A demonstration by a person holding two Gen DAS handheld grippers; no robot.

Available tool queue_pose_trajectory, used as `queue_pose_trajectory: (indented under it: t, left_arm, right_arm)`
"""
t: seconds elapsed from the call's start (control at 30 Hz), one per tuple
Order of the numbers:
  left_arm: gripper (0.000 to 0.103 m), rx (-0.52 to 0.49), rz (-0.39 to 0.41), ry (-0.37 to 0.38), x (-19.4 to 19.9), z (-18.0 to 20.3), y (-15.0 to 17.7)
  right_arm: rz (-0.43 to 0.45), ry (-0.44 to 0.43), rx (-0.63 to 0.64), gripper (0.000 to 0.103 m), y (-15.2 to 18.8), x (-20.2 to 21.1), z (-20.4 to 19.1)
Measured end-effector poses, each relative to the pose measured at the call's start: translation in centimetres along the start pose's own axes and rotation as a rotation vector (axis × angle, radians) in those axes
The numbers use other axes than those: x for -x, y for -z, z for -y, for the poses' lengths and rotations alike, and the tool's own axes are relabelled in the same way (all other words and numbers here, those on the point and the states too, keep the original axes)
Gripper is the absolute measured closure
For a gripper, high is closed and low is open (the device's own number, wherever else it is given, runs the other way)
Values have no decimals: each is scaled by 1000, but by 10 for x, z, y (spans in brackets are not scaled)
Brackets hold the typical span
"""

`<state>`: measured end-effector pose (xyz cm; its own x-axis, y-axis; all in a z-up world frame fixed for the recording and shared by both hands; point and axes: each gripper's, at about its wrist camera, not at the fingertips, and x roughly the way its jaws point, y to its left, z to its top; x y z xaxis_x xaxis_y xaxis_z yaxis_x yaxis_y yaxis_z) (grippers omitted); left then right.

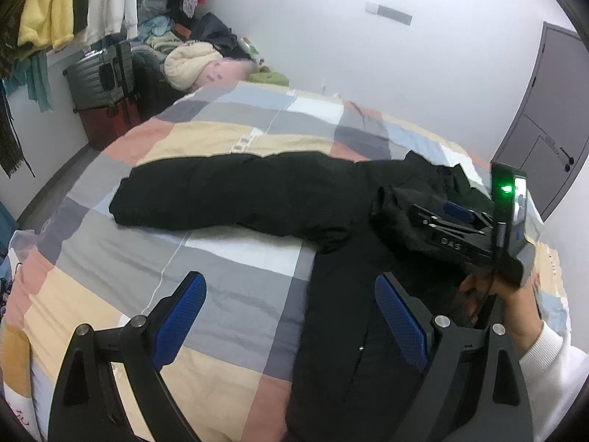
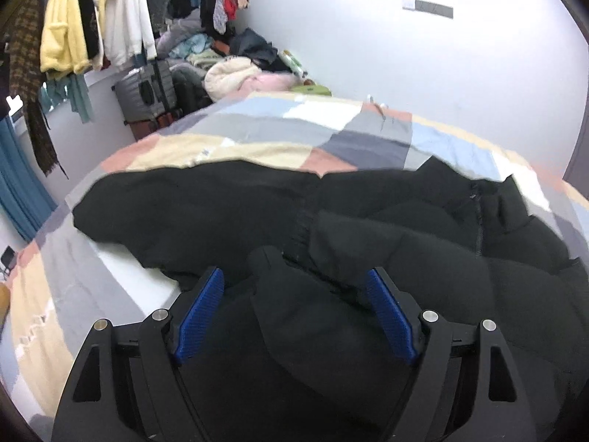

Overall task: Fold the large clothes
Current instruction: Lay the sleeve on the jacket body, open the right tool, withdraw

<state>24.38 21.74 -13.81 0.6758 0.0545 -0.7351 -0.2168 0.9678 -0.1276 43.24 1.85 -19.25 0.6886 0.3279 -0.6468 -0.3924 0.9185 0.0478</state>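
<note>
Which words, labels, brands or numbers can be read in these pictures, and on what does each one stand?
"DAS": pale letters on the black body of the right gripper, seen in the left wrist view; the middle letter is uncertain.
Small marks on the patchwork bedcover: too small to read.
Black coat, suitcase and wall plate: no readable text.

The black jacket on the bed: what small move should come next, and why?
Probably bring the left claw to the outstretched sleeve and fold it over the black jacket. The other sleeve seems folded in already, and the right claw stands open above it, gripping nothing.
</note>
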Motion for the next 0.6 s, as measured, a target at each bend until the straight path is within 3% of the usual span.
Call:
queue_pose_trajectory:
  t: [0.2, 0.6]
  left_arm:
    - [10, -40, 56, 7, 40, 20, -6]
    - [10, -108, 156, 46, 125, 65, 5]
  right_arm:
    - [67, 37, -62, 2, -13, 70, 14]
    - [201, 105, -127, 0, -18, 213, 31]
